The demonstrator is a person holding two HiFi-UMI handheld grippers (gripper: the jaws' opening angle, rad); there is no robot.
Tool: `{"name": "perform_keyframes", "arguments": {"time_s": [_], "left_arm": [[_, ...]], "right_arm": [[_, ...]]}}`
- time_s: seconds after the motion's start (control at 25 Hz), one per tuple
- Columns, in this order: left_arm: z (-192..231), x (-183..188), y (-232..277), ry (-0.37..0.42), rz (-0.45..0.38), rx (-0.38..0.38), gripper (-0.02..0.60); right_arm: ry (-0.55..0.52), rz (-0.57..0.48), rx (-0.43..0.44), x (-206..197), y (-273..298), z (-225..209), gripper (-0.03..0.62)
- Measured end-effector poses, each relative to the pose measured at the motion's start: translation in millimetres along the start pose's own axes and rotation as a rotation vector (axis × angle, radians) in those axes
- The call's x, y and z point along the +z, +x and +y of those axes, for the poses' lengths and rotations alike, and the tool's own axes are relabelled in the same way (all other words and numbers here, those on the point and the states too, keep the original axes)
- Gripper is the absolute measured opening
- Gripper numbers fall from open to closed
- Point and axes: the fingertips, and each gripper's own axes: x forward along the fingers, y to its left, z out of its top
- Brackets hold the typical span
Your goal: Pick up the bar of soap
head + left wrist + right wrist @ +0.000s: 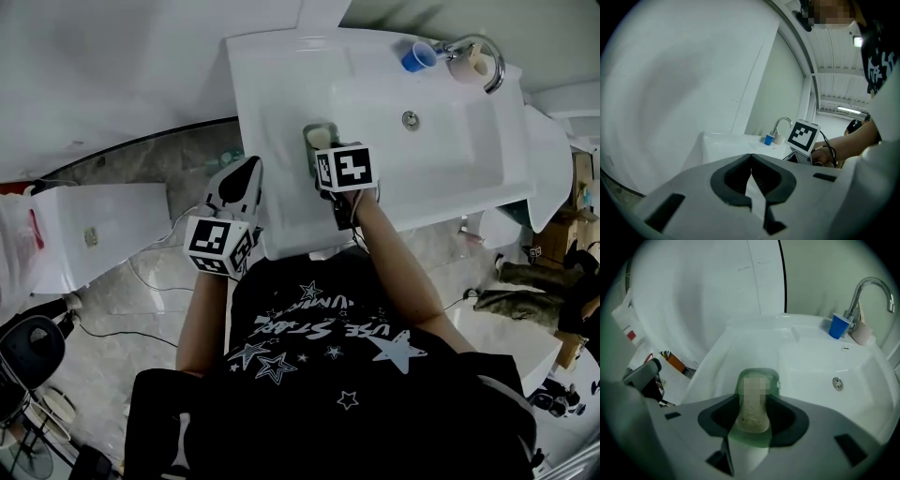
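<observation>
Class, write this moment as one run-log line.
right gripper: shut on bar of soap | soap in green dish, sink ledge | left gripper: shut, empty

Speckled beige bar of soap [752, 418], translucent green dish [759, 373], white sink [811, 366], blue cup [839, 326], my pale grey fingers [815, 446] with black pads [787, 420], and my marker cube [344, 167] patterned in black-and-white squares.
</observation>
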Motion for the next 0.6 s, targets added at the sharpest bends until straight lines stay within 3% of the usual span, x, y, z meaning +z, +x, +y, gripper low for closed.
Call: {"name": "perform_keyframes", "arguments": {"time_s": [0.28, 0.6], "left_arm": [[6.8, -2.5, 3.0, -0.005, 0.012, -0.011, 0.011], [4.7, -5.4, 3.4, -0.014, 0.024, -0.018, 0.011]], "right_arm": [[-0.069, 0.101, -0.101, 6.9, 12.4, -2.1, 0.196], [-0.088, 0.224, -0.102, 6.5, 18.7, -4.9, 0.193]]}}
